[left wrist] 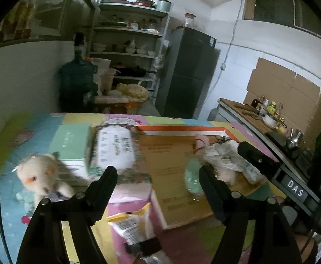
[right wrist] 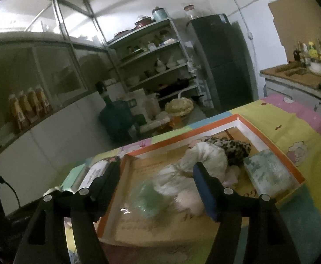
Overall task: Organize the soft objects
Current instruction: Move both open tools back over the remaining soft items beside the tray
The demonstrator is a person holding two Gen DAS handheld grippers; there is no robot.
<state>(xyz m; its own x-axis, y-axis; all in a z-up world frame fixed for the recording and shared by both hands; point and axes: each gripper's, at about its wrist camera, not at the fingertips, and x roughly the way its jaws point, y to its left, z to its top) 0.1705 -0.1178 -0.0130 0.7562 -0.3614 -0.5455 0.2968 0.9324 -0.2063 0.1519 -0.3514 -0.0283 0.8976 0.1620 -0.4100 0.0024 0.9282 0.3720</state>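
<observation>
A shallow cardboard box (right wrist: 243,122) with an orange rim and white inner walls lay on the counter (right wrist: 296,129), which was covered by a pastel patchwork cloth. Inside it sat a fluffy white rolled plush (right wrist: 206,156), a leopard-print fabric piece (right wrist: 233,146) at its 2 o'clock, a crinkly pale-green bag (right wrist: 147,198) at its 7 o'clock, and a flat green-patterned tissue pack (right wrist: 270,173) against the right wall. The right gripper (right wrist: 156,173) hung over the box, spread wide and holding nothing. Only the left wrist view showed a cream teddy bear (left wrist: 39,176) outside the box at its 9 o'clock, beside a mint-green carton (left wrist: 72,143), a soft white wipes pack (left wrist: 114,148) and, nearer the camera, a yellow-and-white tube (left wrist: 134,224). The left gripper (left wrist: 158,176) was likewise released and empty. Motion blur smeared the print on the packs and the box floor, and the tube's lower end was cut off by the frame.
</observation>
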